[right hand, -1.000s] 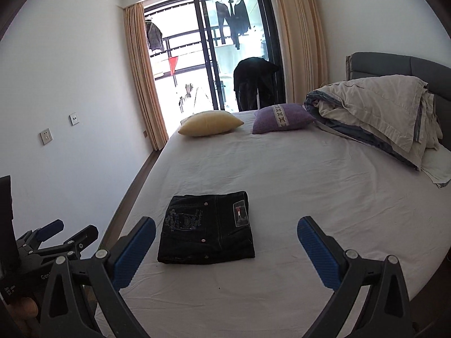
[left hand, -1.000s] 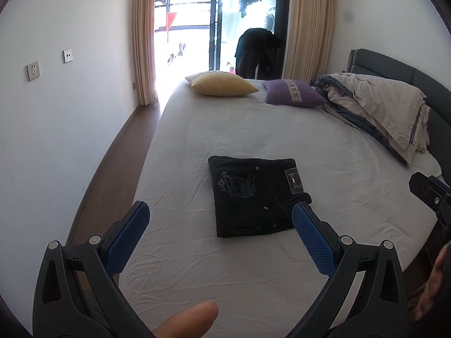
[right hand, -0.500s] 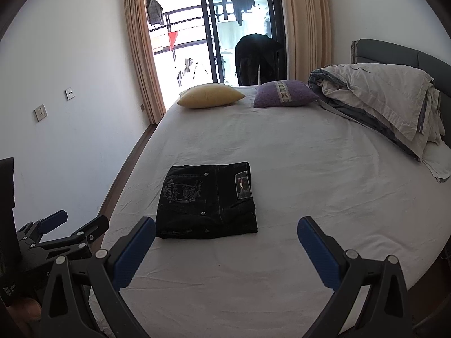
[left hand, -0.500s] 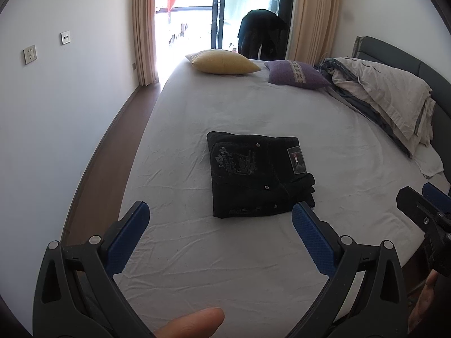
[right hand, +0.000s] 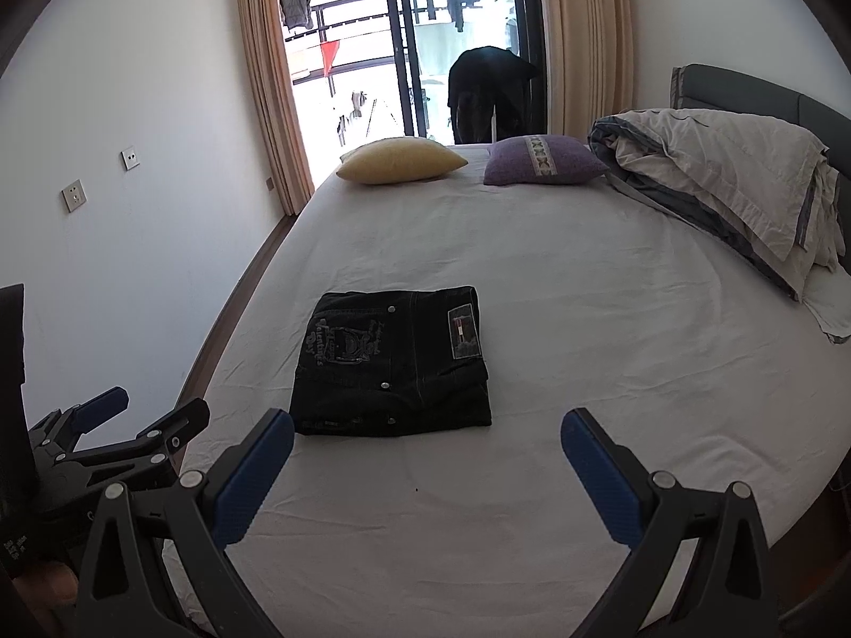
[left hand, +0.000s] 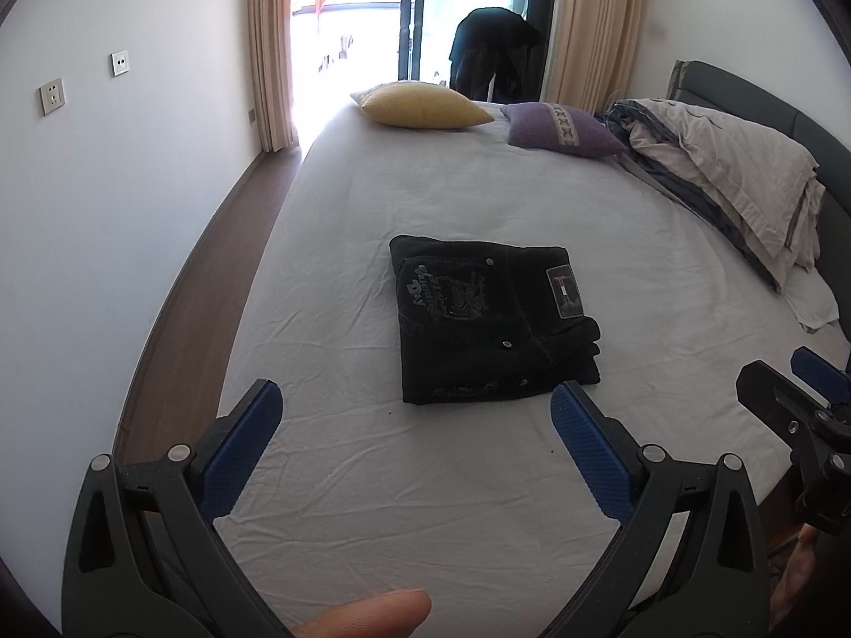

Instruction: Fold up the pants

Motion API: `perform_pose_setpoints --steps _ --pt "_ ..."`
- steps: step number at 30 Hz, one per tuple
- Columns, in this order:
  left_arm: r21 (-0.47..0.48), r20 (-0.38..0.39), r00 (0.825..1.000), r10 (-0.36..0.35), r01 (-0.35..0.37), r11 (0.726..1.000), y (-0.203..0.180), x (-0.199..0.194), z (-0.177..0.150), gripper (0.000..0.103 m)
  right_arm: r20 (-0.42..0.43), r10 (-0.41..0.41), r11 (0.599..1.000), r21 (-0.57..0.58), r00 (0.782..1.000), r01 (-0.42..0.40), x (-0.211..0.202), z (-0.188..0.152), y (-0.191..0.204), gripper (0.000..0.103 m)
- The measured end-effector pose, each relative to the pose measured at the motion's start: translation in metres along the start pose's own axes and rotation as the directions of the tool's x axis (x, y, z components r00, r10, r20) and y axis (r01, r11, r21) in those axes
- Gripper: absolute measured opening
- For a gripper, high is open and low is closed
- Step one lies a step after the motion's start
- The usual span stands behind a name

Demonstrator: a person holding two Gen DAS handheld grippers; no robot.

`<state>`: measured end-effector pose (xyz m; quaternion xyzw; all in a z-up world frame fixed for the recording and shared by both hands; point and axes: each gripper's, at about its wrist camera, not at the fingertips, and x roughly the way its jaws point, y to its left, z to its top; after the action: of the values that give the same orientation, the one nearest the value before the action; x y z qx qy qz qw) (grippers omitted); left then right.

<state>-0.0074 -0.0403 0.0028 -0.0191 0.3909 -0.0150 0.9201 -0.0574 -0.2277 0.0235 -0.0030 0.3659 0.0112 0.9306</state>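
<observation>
Left wrist view
Left gripper [left hand: 415, 406]: fingers spread wide, holding nothing, above the bed sheet [left hand: 478, 505].
Pants [left hand: 492, 321]: folded into a dark rectangle, flat on the sheet, just beyond the fingertips.

Right wrist view
Right gripper [right hand: 427, 436]: fingers spread wide, empty.
Pants [right hand: 396, 364]: folded, mid-bed, ahead and slightly left; pillows well beyond.

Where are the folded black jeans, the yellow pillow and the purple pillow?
folded black jeans [right hand: 393, 367]: right wrist view, embroidered back pocket.
yellow pillow [right hand: 401, 160]: right wrist view, middle of its top.
purple pillow [right hand: 542, 159]: right wrist view, patterned centre stripe.
</observation>
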Motion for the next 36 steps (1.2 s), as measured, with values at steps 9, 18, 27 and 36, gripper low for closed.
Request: perform_pose_setpoints --steps 9,18,27,36 --pt "-0.003 -0.012 1.000 0.003 -0.003 1.000 -0.001 0.008 -0.001 0.103 -0.016 0.000 1.000 -0.003 1.000 0.000 0.006 0.001 0.002 0.103" --pt "-0.002 -0.014 1.000 0.004 -0.004 1.000 -0.001 0.009 -0.002 0.103 -0.028 -0.002 1.000 -0.003 1.000 0.002 0.010 0.000 0.001 0.103" --pt "-0.004 -0.013 1.000 0.008 -0.008 1.000 0.001 0.014 -0.005 0.103 -0.034 -0.001 1.000 -0.002 0.999 0.001 0.013 -0.002 0.002 0.103" --pt "-0.004 -0.016 1.000 0.012 -0.012 1.000 0.002 0.019 -0.008 0.103 -0.042 0.002 1.000 -0.003 0.999 -0.002 0.016 -0.004 0.000 0.103"
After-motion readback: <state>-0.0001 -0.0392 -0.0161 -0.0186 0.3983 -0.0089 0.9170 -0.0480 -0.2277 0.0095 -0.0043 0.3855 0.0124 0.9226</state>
